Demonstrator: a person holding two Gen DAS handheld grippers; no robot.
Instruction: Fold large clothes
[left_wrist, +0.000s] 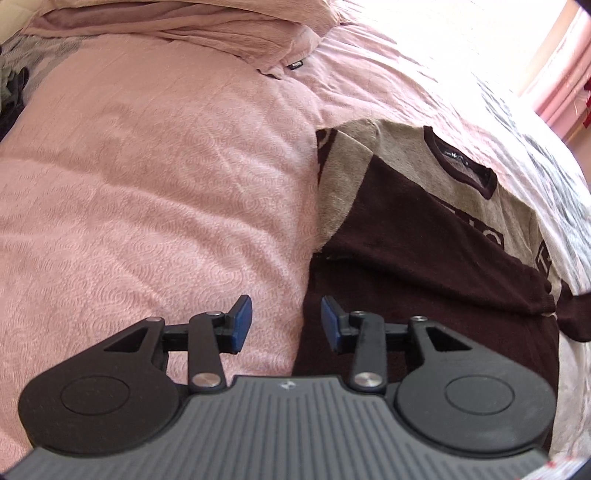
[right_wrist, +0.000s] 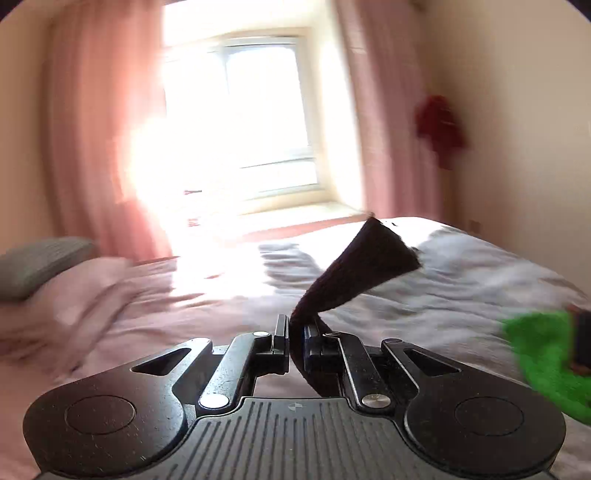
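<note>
Left tongs (left_wrist: 286, 325) spread wide over the pink bedspread (left_wrist: 147, 192) — maroon-and-grey sweater (left_wrist: 424, 236) flat just ahead-right. Right tongs (right_wrist: 295, 341) pinch a maroon sleeve (right_wrist: 354, 266), rising beyond them.

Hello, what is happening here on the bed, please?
A person is folding a brown and grey sweater that lies on a pink bedspread. The right gripper is shut on a dark brown piece of cloth, probably a sleeve, and holds it up. The left gripper is open, above the sweater's left edge.
</note>
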